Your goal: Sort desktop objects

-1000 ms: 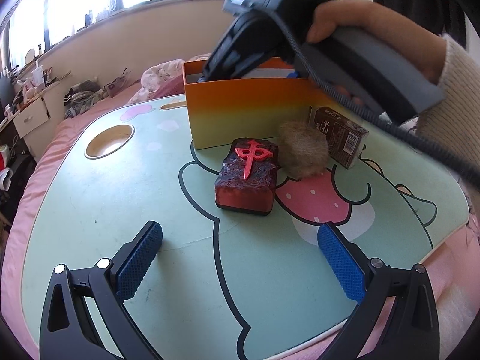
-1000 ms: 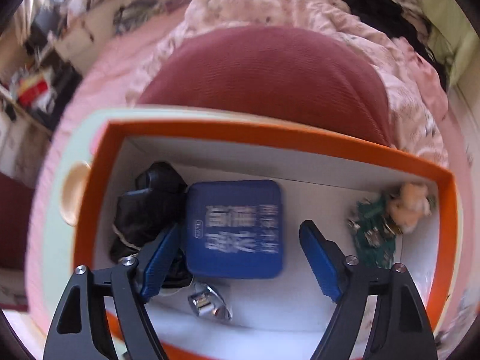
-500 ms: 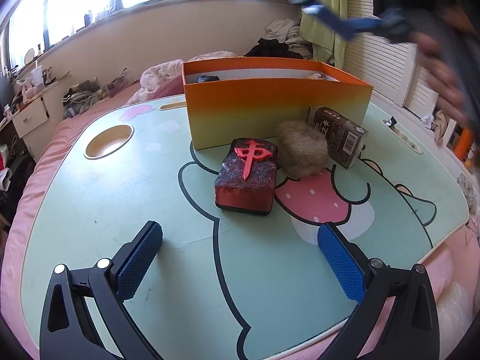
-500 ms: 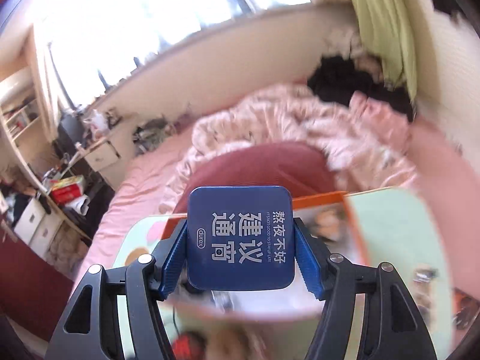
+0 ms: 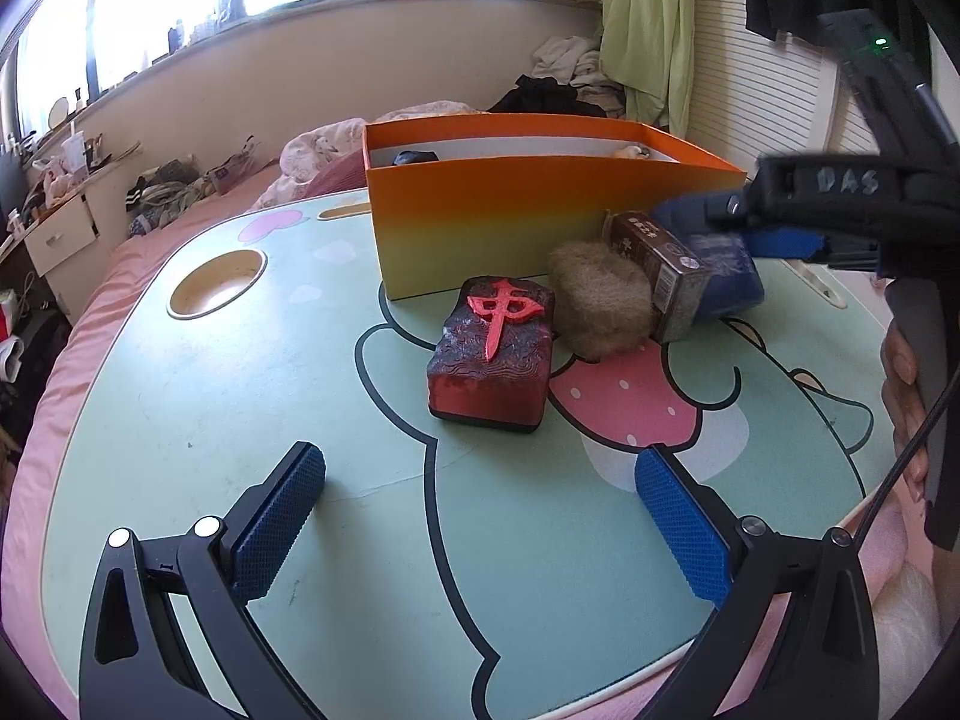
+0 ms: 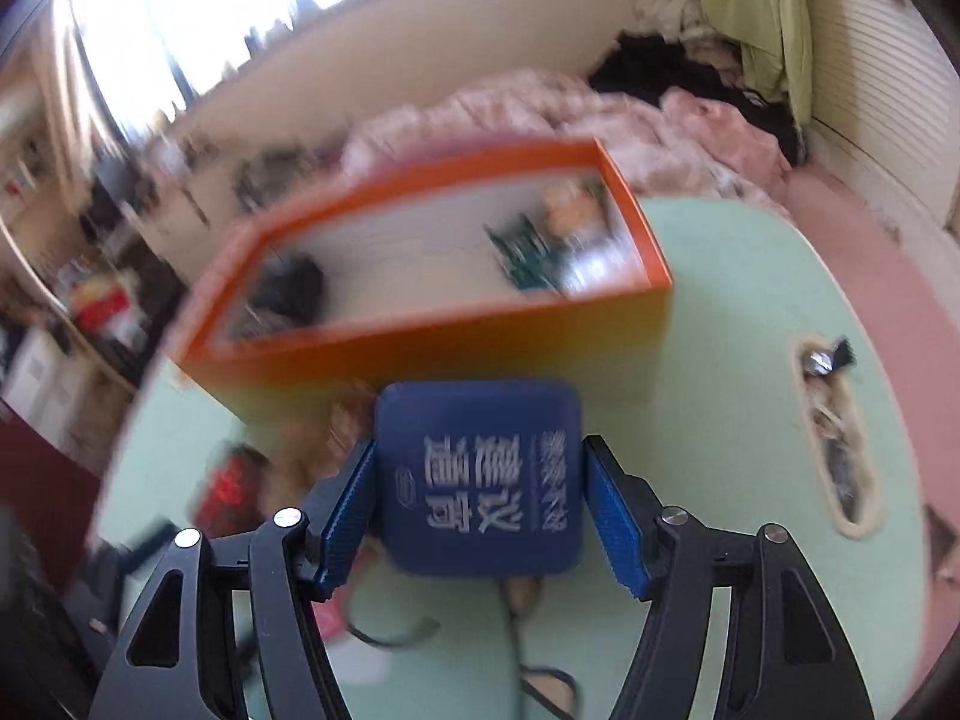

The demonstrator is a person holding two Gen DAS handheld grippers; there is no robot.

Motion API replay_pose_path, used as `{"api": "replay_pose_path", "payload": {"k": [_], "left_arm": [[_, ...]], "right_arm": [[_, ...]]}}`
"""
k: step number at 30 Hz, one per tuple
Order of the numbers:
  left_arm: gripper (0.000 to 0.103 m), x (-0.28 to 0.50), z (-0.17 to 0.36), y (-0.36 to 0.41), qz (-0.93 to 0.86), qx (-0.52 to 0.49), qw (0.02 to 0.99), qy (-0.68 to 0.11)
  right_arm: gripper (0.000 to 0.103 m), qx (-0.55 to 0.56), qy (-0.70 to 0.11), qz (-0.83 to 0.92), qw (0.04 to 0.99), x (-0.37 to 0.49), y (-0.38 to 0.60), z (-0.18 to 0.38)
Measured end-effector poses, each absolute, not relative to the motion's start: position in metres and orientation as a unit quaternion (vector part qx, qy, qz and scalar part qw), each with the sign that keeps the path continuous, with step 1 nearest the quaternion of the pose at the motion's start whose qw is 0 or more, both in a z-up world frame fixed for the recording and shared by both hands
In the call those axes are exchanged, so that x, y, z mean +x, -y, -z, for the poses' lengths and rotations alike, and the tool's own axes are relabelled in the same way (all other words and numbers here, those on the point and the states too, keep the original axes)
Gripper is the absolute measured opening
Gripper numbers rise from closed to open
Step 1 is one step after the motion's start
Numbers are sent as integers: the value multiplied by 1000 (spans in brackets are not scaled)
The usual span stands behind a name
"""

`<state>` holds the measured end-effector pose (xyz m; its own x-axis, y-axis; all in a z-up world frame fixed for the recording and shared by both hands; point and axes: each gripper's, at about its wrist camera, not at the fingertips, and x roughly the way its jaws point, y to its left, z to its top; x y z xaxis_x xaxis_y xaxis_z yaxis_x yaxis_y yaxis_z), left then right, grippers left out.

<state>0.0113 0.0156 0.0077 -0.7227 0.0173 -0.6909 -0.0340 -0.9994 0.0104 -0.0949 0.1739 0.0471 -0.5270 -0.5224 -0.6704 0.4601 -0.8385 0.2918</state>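
My right gripper (image 6: 480,450) has the flat blue box (image 6: 480,480) between its pads, which touch both its sides; the jaws are opening. In the left wrist view the blue box (image 5: 720,282) hangs low at the table's right, behind the small brown carton (image 5: 654,264), in front of the orange box's (image 5: 510,222) right corner. A red mahjong-tile block (image 5: 492,354) and a fuzzy brown ball (image 5: 600,300) lie in front of the orange box. My left gripper (image 5: 480,459) stands open and empty over the near table.
The green cartoon table (image 5: 240,420) has a round cup recess (image 5: 216,282) at far left and a long slot (image 6: 834,432) holding small bits at right. Inside the orange box (image 6: 450,354) lie dark and green items. A hand (image 5: 900,384) holds the right gripper. Pink bedding surrounds the table.
The right gripper, open around the blue box inside the orange box, shut on it, lifted it out and carried it down to the table's right side. The left gripper stayed put.
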Motion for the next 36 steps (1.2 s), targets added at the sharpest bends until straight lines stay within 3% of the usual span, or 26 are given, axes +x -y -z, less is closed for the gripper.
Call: {"api": "replay_pose_path", "payload": {"k": [2,11,13,36], "left_arm": [[103,11,-8,-16,-928,-372,14,-11],[103,11,-8,-15,-928,-372,14,-11],[103,11,-7,-16,-928,-372,13,-13],[103,11,-5,-16,-928,-372,14,-12]], "right_arm": [[88,366,33,888,277,-82,-179,-56],[88,394,-107,875,260,-22,-193,-14],[103,383,-104,882,254,-23,-192,-2],[103,370,-100,886,261,-22,-197,1]]}}
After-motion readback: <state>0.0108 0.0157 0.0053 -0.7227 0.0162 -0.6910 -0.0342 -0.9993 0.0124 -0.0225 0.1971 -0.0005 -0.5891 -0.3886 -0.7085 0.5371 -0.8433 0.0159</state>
